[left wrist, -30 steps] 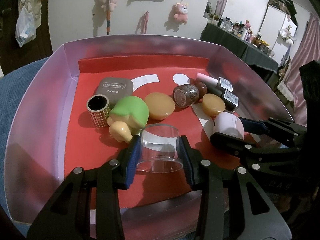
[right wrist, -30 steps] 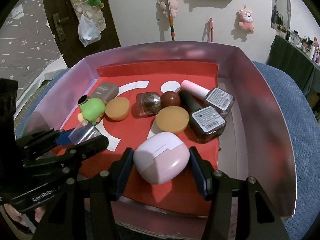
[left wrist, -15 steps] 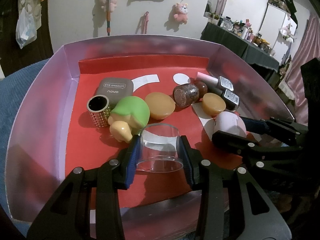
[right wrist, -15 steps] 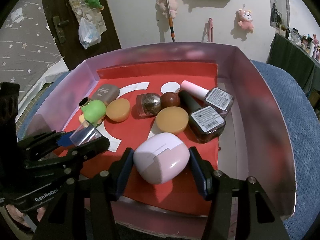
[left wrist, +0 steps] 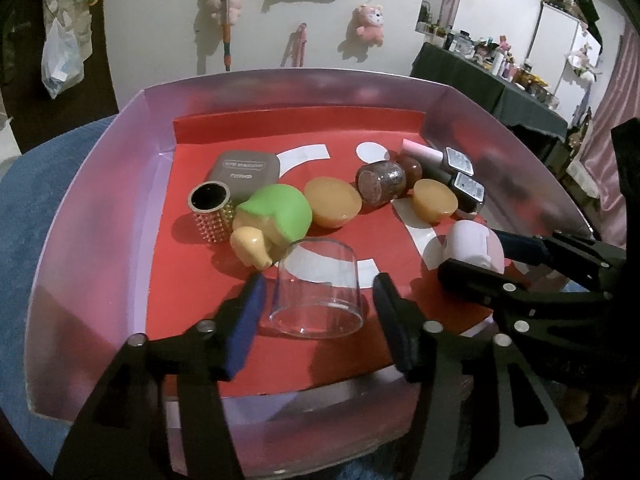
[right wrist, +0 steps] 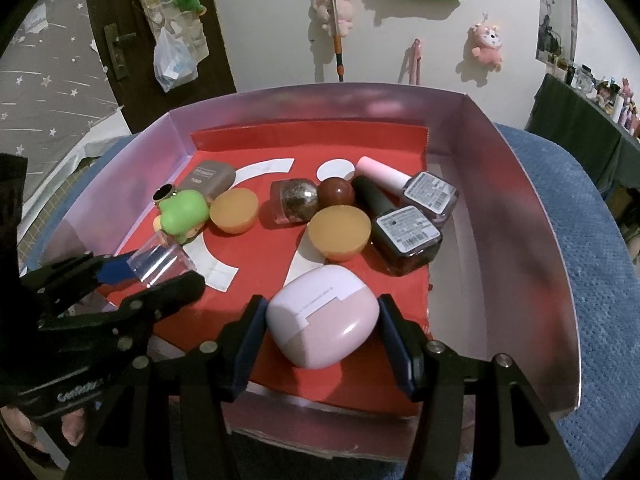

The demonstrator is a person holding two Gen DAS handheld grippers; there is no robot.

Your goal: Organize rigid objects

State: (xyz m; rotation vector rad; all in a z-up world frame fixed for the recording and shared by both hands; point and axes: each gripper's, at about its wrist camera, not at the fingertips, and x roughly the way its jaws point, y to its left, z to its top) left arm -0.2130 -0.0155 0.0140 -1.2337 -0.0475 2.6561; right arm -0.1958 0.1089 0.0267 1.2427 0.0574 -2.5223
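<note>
Since a second ago the left gripper (left wrist: pixel 318 312) has let go of the clear cup (left wrist: pixel 318 288): its fingers were pinching the cup, and now they're spread with a gap on both sides. From the left wrist view, the cup sits upside down on the red liner near the front edge of the pink tray (left wrist: pixel 92 216), just in front of the green toy (left wrist: pixel 272 224). Behind that are a gold studded cylinder (left wrist: pixel 210 212) toward the left wall and an eyeshadow compact (left wrist: pixel 244 170) behind it. The right gripper (left wrist: pixel 480 256) comes in from the right edge with the pink case (left wrist: pixel 474 244) between its fingers. Over in the right wrist view, that gripper (right wrist: pixel 322 320) has both pads against the sides of the pink case (right wrist: pixel 322 316), which rests on the liner by the tray's (right wrist: pixel 516 220) front edge. Two orange pucks (right wrist: pixel 339 232), a brown ball (right wrist: pixel 337 192), a glitter jar (right wrist: pixel 294 200) and two nail polish bottles (right wrist: pixel 404 228) are bunched mid-tray, bottles toward the right wall.
</note>
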